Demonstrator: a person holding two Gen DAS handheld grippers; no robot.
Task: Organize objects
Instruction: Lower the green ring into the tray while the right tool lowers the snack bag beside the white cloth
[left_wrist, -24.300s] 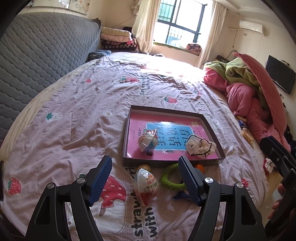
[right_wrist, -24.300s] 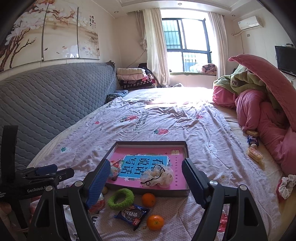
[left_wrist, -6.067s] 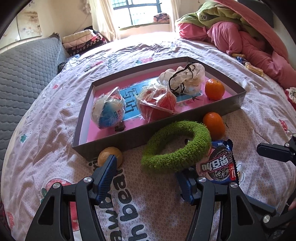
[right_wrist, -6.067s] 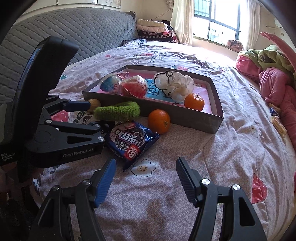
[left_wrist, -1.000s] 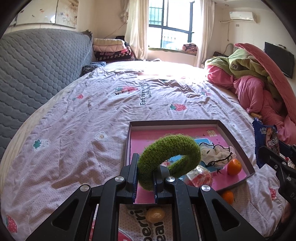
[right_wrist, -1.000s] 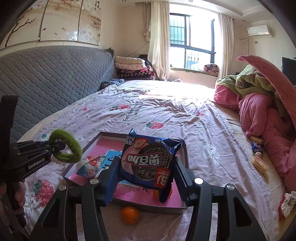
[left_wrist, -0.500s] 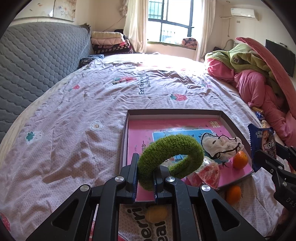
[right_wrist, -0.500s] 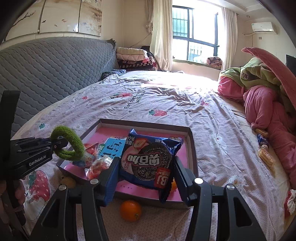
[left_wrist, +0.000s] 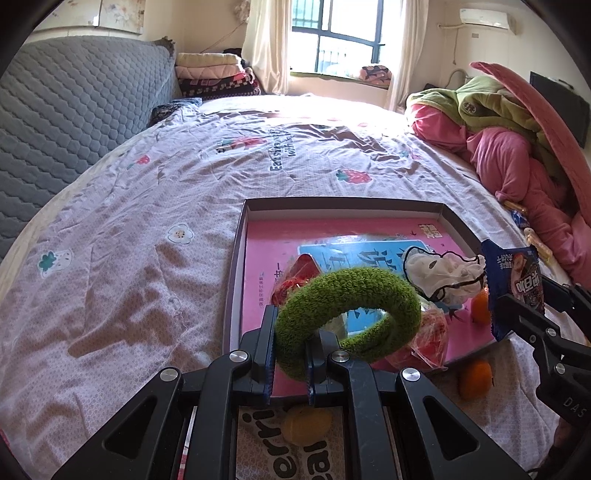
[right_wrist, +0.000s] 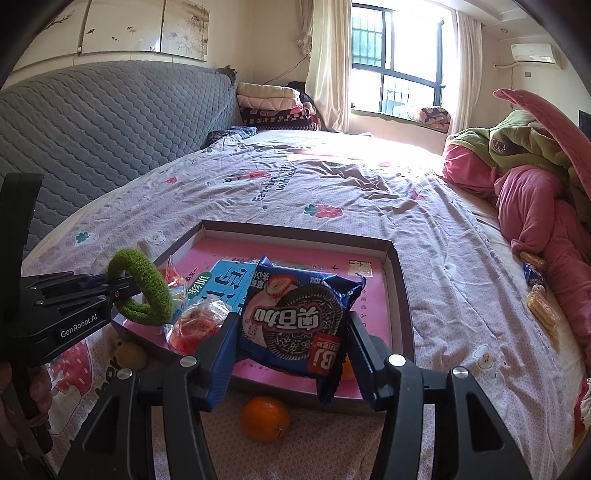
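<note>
Left hand-held gripper (left_wrist: 290, 345) pinching green ring (left_wrist: 347, 306), right hand-held gripper (right_wrist: 291, 345) clamping cookie packet (right_wrist: 295, 321), both above tray (right_wrist: 400, 280)

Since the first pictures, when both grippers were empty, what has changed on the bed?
The left gripper has lifted the green ring off the bedspread; the right gripper has lifted the cookie packet. A second wrapped toy and an orange have entered the tray. Unchanged: one orange lies outside.

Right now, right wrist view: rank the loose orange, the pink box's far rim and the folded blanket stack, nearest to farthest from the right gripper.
1. Loose orange: on the bedspread just below the right gripper, outside the box.
2. Pink box's far rim: mid-bed, ahead.
3. Folded blanket stack: far end, by the window.
</note>
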